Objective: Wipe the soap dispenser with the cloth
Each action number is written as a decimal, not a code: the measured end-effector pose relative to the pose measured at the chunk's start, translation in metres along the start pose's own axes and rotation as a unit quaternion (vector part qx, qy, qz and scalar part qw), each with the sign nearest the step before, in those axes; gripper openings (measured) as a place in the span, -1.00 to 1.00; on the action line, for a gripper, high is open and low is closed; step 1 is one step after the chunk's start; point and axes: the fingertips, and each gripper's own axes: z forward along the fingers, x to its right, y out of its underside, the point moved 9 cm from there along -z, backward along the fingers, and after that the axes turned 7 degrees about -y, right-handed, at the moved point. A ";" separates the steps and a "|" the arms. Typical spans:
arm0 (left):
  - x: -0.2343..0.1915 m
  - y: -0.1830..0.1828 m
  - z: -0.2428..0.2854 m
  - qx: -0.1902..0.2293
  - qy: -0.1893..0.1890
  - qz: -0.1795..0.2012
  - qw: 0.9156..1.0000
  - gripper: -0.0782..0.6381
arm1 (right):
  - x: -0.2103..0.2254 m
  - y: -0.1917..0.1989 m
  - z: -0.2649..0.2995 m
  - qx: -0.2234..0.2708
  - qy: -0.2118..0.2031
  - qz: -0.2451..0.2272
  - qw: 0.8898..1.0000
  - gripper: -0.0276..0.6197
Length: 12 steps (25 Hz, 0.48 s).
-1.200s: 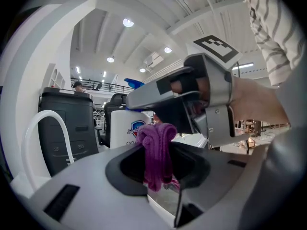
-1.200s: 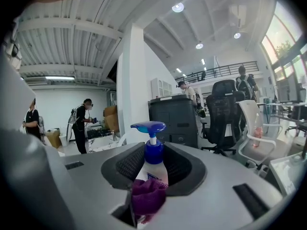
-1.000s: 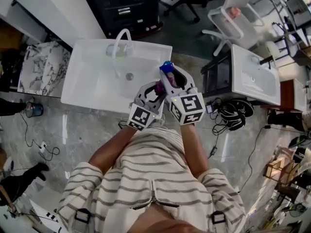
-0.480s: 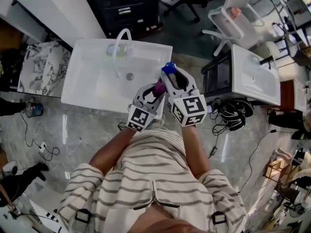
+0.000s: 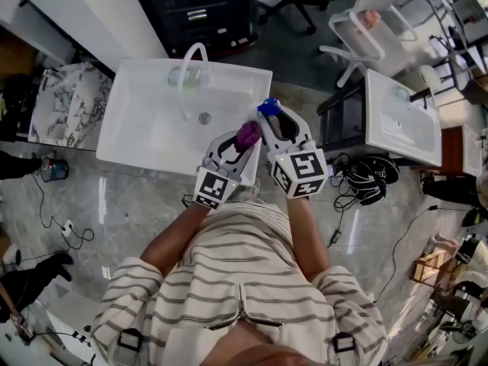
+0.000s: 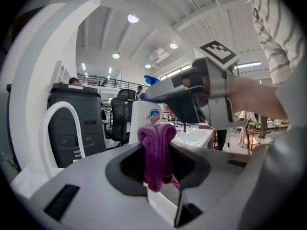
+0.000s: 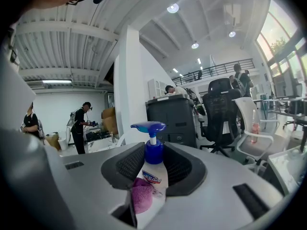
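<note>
Two claws, both loaded, close together over the near right corner of the sink point(image 5: 145, 139).

Head view: my left gripper point(image 5: 242, 139) is clamped on a wad of purple cloth point(image 5: 246, 135). My right gripper point(image 5: 268, 117) is clamped on the soap dispenser point(image 5: 268, 106), of which only the blue pump head pokes out past the jaws. The cloth sits just left of the bottle, and the left claw is the one placed to do the rubbing. The faucet point(image 5: 191, 63) arches well apart at the basin's far edge, so it is no obstacle. The basin lies open below and ahead.

Left gripper view: the cloth bunches up between my jaws. The white bottle body stands straight ahead, just behind the wad, and the right claw reaches in from the right and covers its upper part.

Right gripper view: the bottle stands upright between my jaws, long axis vertical, pump on top, label facing me. The purple wad lies against its lower left face and looks to be touching.

Judgement: the stroke should run up and down along the bottle's left side. The right jaws block the flanks they grip, so those patches need a re-grip or a turn of the bottle. There is free room to the left and over the basin.
</note>
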 end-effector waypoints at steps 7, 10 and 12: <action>-0.005 -0.016 -0.006 0.023 -0.009 -0.004 1.000 -0.45 | 0.005 0.001 -0.001 0.003 -0.005 0.016 1.000 -0.50; -0.008 -0.025 -0.009 0.038 -0.010 -0.017 0.999 -0.45 | 0.006 0.000 -0.002 0.002 -0.004 0.008 1.000 -0.50; -0.012 -0.030 -0.012 0.047 -0.013 -0.027 0.998 -0.45 | 0.007 -0.001 -0.003 0.003 -0.005 0.008 1.000 -0.50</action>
